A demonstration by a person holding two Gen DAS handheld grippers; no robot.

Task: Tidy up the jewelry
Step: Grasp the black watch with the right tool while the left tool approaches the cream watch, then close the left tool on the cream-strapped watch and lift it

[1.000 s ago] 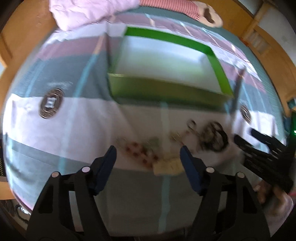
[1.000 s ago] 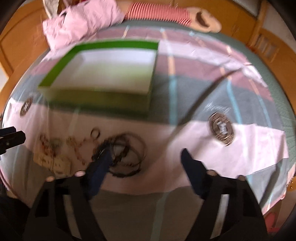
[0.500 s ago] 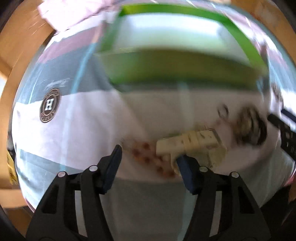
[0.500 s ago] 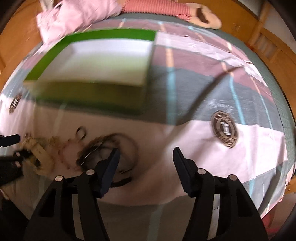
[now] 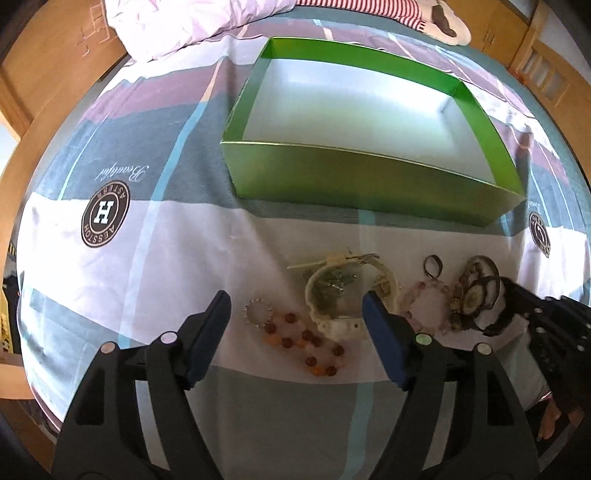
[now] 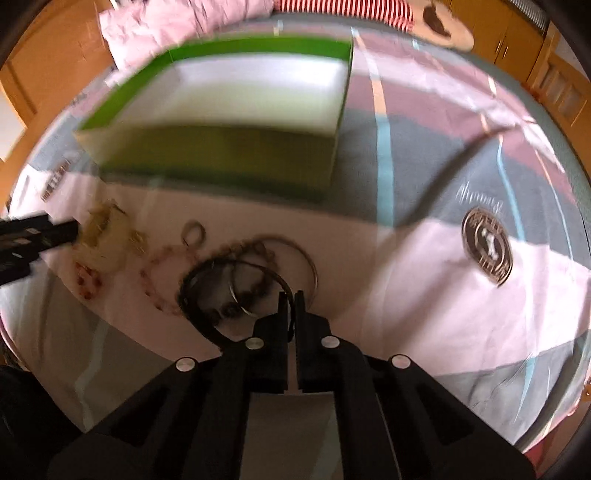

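Nearest you, your left hand-held gripper [image 5: 295, 314] stood with its jaws wide, having just opened further, and nothing was pressed between its blue pads [image 5: 382, 341]. Between those fingers, on the white band of the bedspread [image 5: 177, 258], lay a small silver beaded ring [image 5: 257, 312] and a strand of amber and red beads [image 5: 308, 345]. Just beyond them sat a cream watch [image 5: 334, 295], its strap curled into a loop and its right side partly hidden behind the right pad.

Your right hand-held gripper [image 6: 290, 295] had just closed; its jaws stood pressed together on the thin rim of the dark bangles [image 6: 207, 291]. These bangles lay tangled with a dark bead bracelet [image 6: 255, 286] and a thin metal hoop [image 6: 312, 269]. That view was blurred, so finer detail could not be told.

To the left of that pile lay a pale pink bead bracelet [image 5: 424, 302], and just beyond it a small dark ring [image 5: 433, 266].

Further back, a green box [image 5: 369, 181] stood open on the bed with a pale inside and no jewelry in it; all pieces lay in a row in front of its near wall.

Farthest, a pink quilt [image 5: 184, 26] was bunched at the head of the bed beside a red-and-white striped cloth [image 5: 369, 7].
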